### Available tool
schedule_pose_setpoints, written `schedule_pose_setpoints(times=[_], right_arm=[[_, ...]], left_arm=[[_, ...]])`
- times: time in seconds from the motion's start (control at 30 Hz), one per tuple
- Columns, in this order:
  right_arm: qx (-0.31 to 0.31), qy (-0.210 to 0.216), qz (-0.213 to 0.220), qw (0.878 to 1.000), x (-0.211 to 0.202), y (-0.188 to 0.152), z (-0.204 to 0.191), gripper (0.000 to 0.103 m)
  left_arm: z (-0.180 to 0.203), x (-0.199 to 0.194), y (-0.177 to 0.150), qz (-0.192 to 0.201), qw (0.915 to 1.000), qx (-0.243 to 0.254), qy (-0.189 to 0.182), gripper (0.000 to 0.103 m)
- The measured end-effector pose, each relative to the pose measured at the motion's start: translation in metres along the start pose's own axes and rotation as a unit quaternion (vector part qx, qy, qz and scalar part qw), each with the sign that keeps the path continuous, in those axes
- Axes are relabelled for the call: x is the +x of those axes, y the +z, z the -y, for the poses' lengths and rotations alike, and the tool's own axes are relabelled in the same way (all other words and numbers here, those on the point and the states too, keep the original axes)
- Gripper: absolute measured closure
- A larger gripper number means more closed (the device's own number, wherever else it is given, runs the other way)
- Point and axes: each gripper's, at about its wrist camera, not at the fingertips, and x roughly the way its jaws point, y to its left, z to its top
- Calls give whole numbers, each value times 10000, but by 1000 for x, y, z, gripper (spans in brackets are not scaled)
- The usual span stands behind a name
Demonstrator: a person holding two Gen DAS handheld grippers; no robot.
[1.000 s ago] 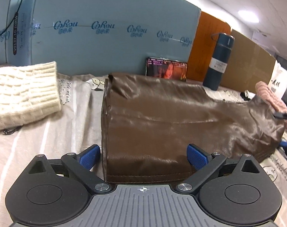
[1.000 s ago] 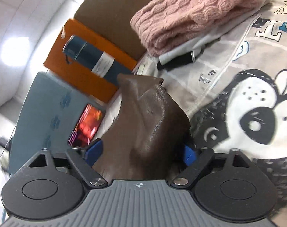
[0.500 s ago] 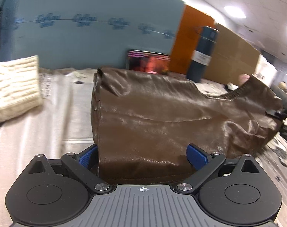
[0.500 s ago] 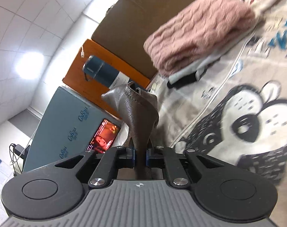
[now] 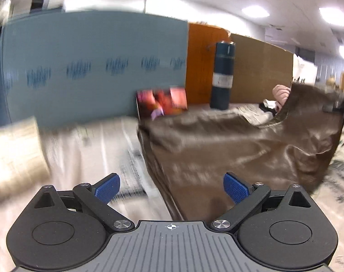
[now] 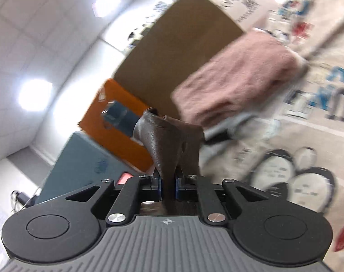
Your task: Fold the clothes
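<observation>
A brown leather-look garment [image 5: 228,145] lies on the printed sheet, its right end lifted off the surface. My left gripper [image 5: 172,187] is open, its blue pads on either side of the garment's near left corner, gripping nothing. My right gripper [image 6: 167,187] is shut on a bunched corner of the brown garment [image 6: 169,140] and holds it up. The right gripper also shows at the far right of the left wrist view [image 5: 340,107], at the raised end. Both views are motion-blurred.
A cream knit sweater [image 5: 13,154] lies at the left. A folded pink knit sweater [image 6: 235,77] lies to the right. A dark blue bottle [image 5: 223,74], a lit phone screen [image 5: 163,102], a blue-grey board [image 5: 92,68] and cardboard panels [image 5: 258,70] stand at the back.
My right gripper closed on the garment's corner and has lifted it higher. My left gripper has shifted left and tilted up, so the garment's left edge now lies between its open fingers.
</observation>
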Motion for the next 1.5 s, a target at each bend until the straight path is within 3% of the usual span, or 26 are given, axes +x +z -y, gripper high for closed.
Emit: schedule_pose_setpoints(times=[0.1, 0.17, 0.23, 0.33, 0.47, 0.6, 0.77, 0.87, 0.9, 0.93, 1.0, 1.07, 1.17, 1.3, 1.37, 1.4, 1.5], right_arm=[[-438, 102, 34, 9990, 4, -5, -27, 92], [-608, 144, 14, 9980, 7, -11, -41, 92], [-781, 155, -5, 9968, 9, -19, -55, 92], [-1396, 147, 25, 9901, 11, -35, -82, 92], [-2416, 254, -154, 9699, 19, -71, -119, 91], [-2867, 413, -756, 9541, 30, -109, -140, 91], [-3607, 525, -1434, 9201, 28, -152, -147, 89], [-4097, 499, -1550, 8975, 15, -168, -144, 85], [-4291, 498, -1635, 8870, 12, -172, -143, 73], [-4413, 606, -1826, 8765, 10, -174, -142, 53], [-4646, 821, -2206, 8536, 7, -178, -140, 27], [-4749, 1031, -2609, 8341, 5, -178, -137, 24], [-4470, 1376, -2973, 8324, 7, -160, -132, 19], [-3625, 2030, -2910, 8618, 11, -108, -122, 16], [-3285, 2227, -2721, 8766, 16, -85, -117, 13], [-3138, 2300, -2648, 8823, 21, -76, -114, 13], [-2761, 2437, -2617, 8921, 46, -55, -103, 13]], left_arm=[[-1, 19, 16, 206, 9984, 514, 128, 6], [-2, 44, 22, 97, 9964, 788, 284, 26], [-3, 71, 27, -43, 9943, 964, 463, 37], [-11, 99, 32, -215, 9949, 821, 550, 40], [-21, 101, 31, -261, 9972, 591, 370, 39], [-29, 98, 30, -235, 9985, 414, 279, 39], [-30, 97, 30, -144, 9989, 354, 265, 38], [-35, 96, 32, -49, 9995, 156, 252, 38], [-38, 94, 33, -2, 9997, 30, 246, 38], [-43, 91, 34, 47, 9995, -193, 231, 38], [-54, 78, 39, 168, 9969, -771, 58, 35], [-65, 64, 44, 294, 9900, -1363, -191, 29], [-74, 51, 45, 189, 9704, -2211, -957, 21], [-73, 51, 39, -248, 9314, -3005, -2039, 18], [-65, 66, 34, -663, 9150, -3214, -2346, 17], [-61, 73, 31, -858, 9081, -3294, -2438, 17], [-51, 97, 26, -1364, 9002, -3404, -2349, 17]])
